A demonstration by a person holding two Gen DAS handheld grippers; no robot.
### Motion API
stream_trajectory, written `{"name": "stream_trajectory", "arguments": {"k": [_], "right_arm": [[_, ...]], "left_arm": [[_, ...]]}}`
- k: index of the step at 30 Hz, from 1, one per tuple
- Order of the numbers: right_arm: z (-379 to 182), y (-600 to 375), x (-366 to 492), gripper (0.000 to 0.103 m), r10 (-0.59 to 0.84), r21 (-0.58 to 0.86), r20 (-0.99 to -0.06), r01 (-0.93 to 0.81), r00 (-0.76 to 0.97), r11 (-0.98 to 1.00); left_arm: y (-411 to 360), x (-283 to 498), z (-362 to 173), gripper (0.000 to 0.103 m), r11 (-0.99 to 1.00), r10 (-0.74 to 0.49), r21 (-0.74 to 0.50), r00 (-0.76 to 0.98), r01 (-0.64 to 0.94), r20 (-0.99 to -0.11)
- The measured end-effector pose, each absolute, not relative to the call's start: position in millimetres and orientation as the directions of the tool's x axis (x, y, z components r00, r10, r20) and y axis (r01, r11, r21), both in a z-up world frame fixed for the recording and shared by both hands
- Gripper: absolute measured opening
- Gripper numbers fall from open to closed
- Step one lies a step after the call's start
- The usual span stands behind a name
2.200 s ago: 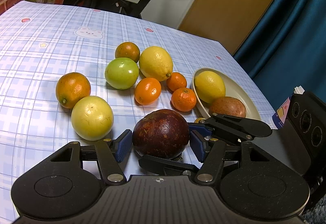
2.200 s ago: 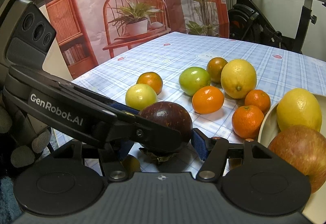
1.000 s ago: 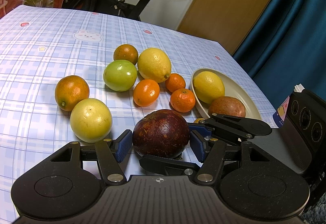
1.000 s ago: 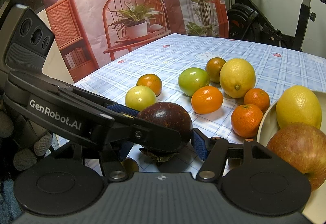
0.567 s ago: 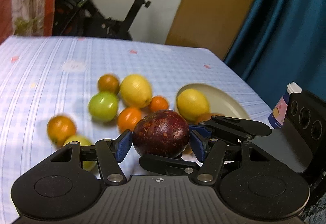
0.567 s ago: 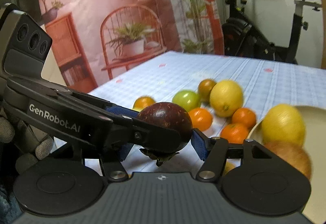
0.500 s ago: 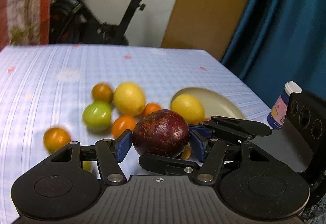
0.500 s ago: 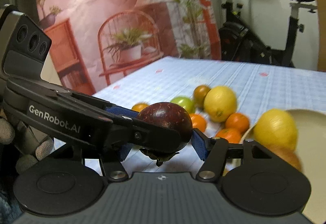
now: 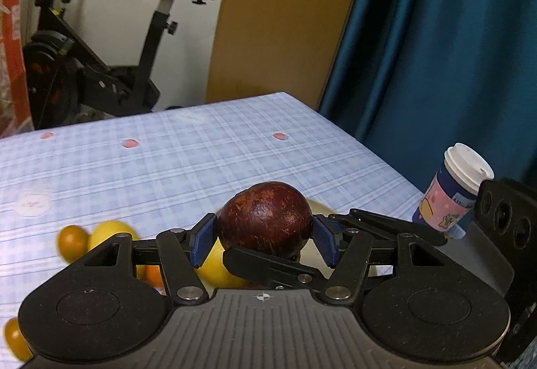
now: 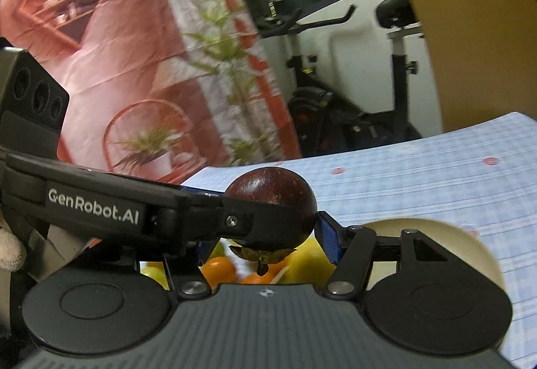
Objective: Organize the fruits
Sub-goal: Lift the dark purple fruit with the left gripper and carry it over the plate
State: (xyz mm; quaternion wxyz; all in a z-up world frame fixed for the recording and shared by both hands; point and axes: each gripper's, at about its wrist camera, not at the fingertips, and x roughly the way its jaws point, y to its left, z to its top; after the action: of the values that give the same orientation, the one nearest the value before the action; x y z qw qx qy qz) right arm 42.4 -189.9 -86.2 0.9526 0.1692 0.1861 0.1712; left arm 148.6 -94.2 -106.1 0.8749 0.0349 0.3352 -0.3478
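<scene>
Both grippers hold one dark maroon mangosteen (image 9: 265, 219) in the air above the table. My left gripper (image 9: 265, 238) is shut on it, blue pads on both sides. My right gripper (image 10: 268, 238) is shut on the same mangosteen (image 10: 272, 191), crossing the left gripper's fingers. Its leafy stem hangs down. Below it lie a cream plate (image 10: 436, 231) and blurred fruits: a lemon (image 9: 107, 233), an orange (image 9: 72, 241) and more oranges (image 10: 220, 270).
A lidded paper cup (image 9: 451, 192) stands at the table's right edge. The blue checked tablecloth (image 9: 167, 160) stretches beyond the fruit. An exercise bike (image 9: 100, 66) and a blue curtain (image 9: 436, 33) stand behind the table.
Both grippers have lifted the mangosteen well up off the table and tilted upward. The fruits and plate have dropped low in both views.
</scene>
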Motion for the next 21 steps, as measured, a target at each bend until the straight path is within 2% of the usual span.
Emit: {"name": "stream_trajectory", "arguments": {"k": [10,21], "right_arm": [[-103.9,-221.2,52.4,0.063,0.298,0.406,-0.308,-0.159,0.903,0.9],[-124.6,-235.0,63.1,0.063,0.262,0.423,-0.379,-0.086,0.888,0.902]], "left_arm": [[-130.7,174.9,-120.5,0.065,0.74,-0.587,-0.178,0.493,0.648,-0.642],[-138.7,179.9,-136.1,0.065,0.754,-0.549,-0.153,0.485,0.639,-0.68]]}}
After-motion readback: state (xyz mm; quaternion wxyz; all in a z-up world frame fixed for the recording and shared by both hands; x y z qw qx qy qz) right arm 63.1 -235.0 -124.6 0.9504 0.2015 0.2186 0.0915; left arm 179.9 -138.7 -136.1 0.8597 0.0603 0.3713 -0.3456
